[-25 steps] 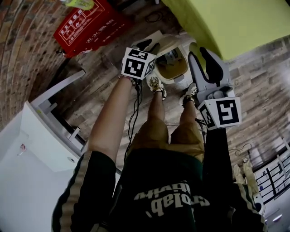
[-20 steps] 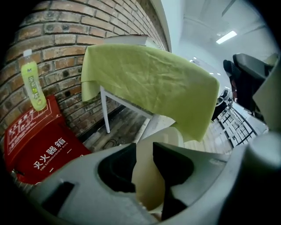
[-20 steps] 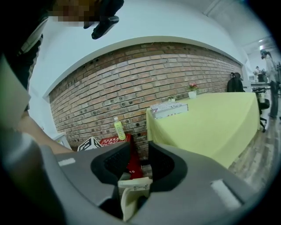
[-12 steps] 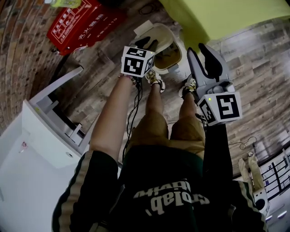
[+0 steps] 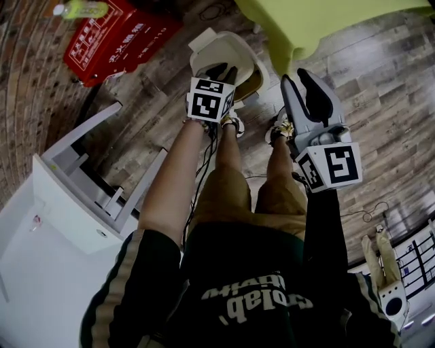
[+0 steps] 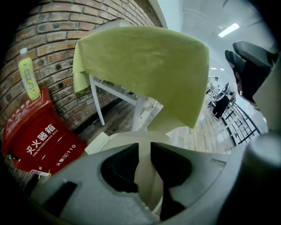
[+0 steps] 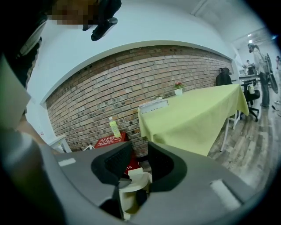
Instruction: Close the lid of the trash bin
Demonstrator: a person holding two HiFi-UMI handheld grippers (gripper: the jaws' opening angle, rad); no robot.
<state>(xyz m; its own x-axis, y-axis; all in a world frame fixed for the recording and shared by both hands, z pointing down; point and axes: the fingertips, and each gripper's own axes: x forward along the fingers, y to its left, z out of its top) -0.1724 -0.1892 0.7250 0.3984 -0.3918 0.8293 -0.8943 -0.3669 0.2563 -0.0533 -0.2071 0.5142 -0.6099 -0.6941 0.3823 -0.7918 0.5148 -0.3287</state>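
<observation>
Wood-plank flooring runs from a brick wall to open boards at the right. A white cabinet [image 5: 61, 224] fills the left edge, cut off by the frame. Next comes a closed red fire-extinguisher box [image 5: 115, 41] with a bottle [image 6: 27, 79] on top.

The left gripper [image 5: 221, 68] hangs over the cream trash bin [image 5: 238, 46]. Its jaws have just been closing to a narrow gap and clamp nothing. The bin's lid [image 5: 228, 54] is still raised. Only a brownish inside shows, and the contents can't be made out.

The right gripper [image 5: 297, 76] is released and has narrowed slightly. The bin sits just beside the green-clothed table [image 5: 326, 20], whose cloth hides the legs.
</observation>
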